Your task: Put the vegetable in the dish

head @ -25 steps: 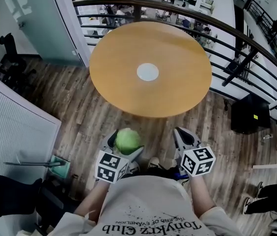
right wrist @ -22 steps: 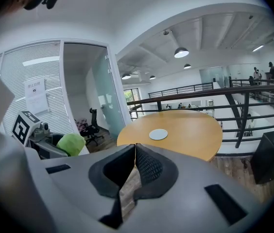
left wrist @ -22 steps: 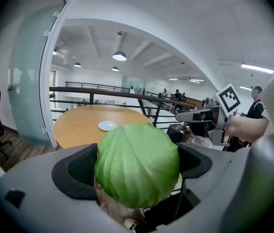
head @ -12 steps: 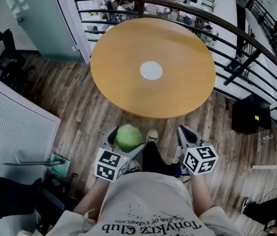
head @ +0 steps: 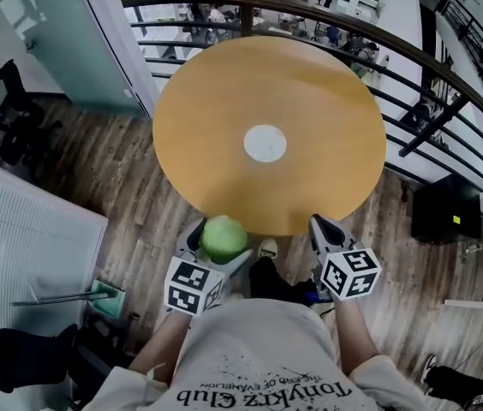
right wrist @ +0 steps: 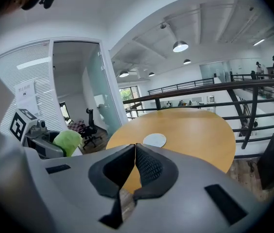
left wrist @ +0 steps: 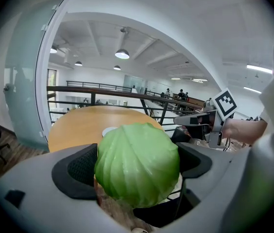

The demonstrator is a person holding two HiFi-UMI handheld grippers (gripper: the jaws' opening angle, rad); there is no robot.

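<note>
A green cabbage (head: 224,237) (left wrist: 137,169) is clamped between the jaws of my left gripper (head: 217,243), held just short of the near edge of the round wooden table (head: 216,110). The cabbage also shows small at the left of the right gripper view (right wrist: 67,141). A small white dish (head: 265,143) (right wrist: 154,140) lies at the table's middle, with nothing on it. My right gripper (head: 323,229) (right wrist: 135,152) is shut with nothing in it, its tips meeting, at the table's near edge to the right of the cabbage.
A black railing (head: 378,37) curves round the table's far and right sides. A glass partition (head: 53,32) stands at the left, with a black office chair (head: 6,110) beyond it. A black box (head: 447,217) sits on the wooden floor at the right.
The person has stepped closer to the table. Both grippers, the left still holding the cabbage, now reach its near edge; the dish sits nearer in view.
</note>
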